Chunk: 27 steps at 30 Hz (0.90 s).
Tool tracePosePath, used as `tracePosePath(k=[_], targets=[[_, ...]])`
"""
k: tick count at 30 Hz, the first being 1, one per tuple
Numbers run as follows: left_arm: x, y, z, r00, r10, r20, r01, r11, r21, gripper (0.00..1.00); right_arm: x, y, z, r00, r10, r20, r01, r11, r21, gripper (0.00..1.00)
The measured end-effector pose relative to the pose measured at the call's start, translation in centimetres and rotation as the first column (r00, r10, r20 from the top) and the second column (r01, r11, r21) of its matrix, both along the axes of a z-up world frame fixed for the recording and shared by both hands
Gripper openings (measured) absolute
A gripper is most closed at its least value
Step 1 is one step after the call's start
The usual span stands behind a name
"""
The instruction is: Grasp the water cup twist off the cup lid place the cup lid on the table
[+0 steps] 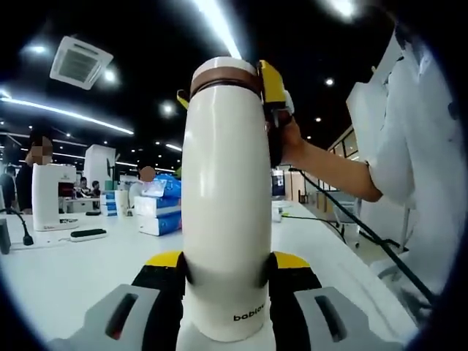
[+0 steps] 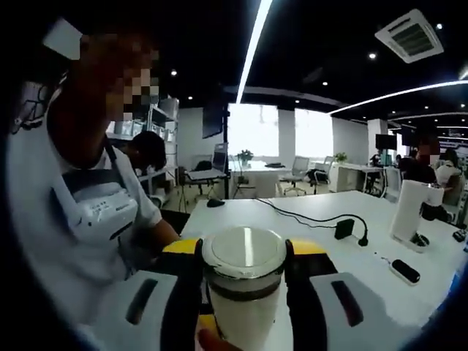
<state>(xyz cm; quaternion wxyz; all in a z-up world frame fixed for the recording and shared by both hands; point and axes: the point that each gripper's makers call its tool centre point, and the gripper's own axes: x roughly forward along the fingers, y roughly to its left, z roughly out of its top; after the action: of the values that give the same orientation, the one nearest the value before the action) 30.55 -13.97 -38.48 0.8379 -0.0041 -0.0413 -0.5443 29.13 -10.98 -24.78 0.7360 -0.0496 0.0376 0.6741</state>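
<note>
While upright, water cup (image 1: 225, 219) between left fingers (image 1: 162, 272), lid (image 2: 244, 252) between right fingers (image 2: 305, 272).

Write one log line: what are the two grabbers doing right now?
step: untwisting lid | left gripper: shut on water cup body | right gripper: shut on cup lid | lid: on cup | table: lid not placed

Colours in your two views

Your water cup (image 1: 225, 219) is cream white with dark lettering; its cup lid (image 2: 243, 252) is white over a brown band. Both tools are black, yellow-tipped, grey-backed. The table (image 1: 80, 267) is white.
</note>
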Motion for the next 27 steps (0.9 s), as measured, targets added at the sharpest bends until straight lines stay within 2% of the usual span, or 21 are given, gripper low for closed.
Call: tracePosePath(k=[5,9,11,14,15,18,21,22,26,27], targets=[[0.0,0.0,0.0,1.000,0.001,0.001,-0.001,1.000,0.001,0.46,0.0,0.1,-0.2,0.999,-0.042,-0.019,0.042,0.999,-0.006,0.48],[0.0,-0.1,0.0,1.000,0.003,0.003,-0.003,1.000,0.001,0.46,0.5,-0.2,-0.9,0.994,-0.106,-0.034,0.105,0.994,-0.036,0.57],[0.0,-0.1,0.0,1.000,0.003,0.004,-0.003,1.000,0.002,0.46,0.8,-0.5,-0.4,0.987,-0.157,-0.044,0.156,0.987,-0.026,0.64],[0.0,-0.1,0.0,1.000,0.004,0.006,-0.004,1.000,0.002,0.46,1.1,-1.5,1.1,0.963,-0.268,-0.039,0.268,0.963,0.002,0.69],[-0.1,-0.1,0.0,1.000,0.004,0.006,-0.004,1.000,0.003,0.46,1.0,-1.8,1.5,0.953,-0.300,-0.041,0.301,0.954,0.004,0.72],[-0.1,-0.1,0.0,1.000,0.005,0.008,-0.005,1.000,0.003,0.46,0.7,-2.9,2.2,0.904,-0.421,-0.071,0.423,0.906,0.007,0.74],[-0.1,0.0,0.0,1.000,0.006,0.010,-0.006,1.000,0.005,0.46,-0.1,-3.7,2.4,0.861,-0.507,-0.055,0.508,0.861,0.012,0.78],[-0.1,0.0,0.0,1.000,0.006,0.011,-0.006,1.000,0.006,0.46,-0.9,-3.6,2.3,0.858,-0.511,-0.049,0.512,0.859,0.011,0.78],[-0.1,0.0,-0.1,1.000,0.006,0.011,-0.006,1.000,0.007,0.46,-3.1,-4.2,2.7,0.773,-0.634,-0.003,0.634,0.772,0.054,0.83],[-0.1,0.0,-0.1,1.000,0.006,0.011,-0.006,1.000,0.007,0.46,-3.5,-4.4,2.7,0.747,-0.664,0.030,0.662,0.748,0.058,0.83]])
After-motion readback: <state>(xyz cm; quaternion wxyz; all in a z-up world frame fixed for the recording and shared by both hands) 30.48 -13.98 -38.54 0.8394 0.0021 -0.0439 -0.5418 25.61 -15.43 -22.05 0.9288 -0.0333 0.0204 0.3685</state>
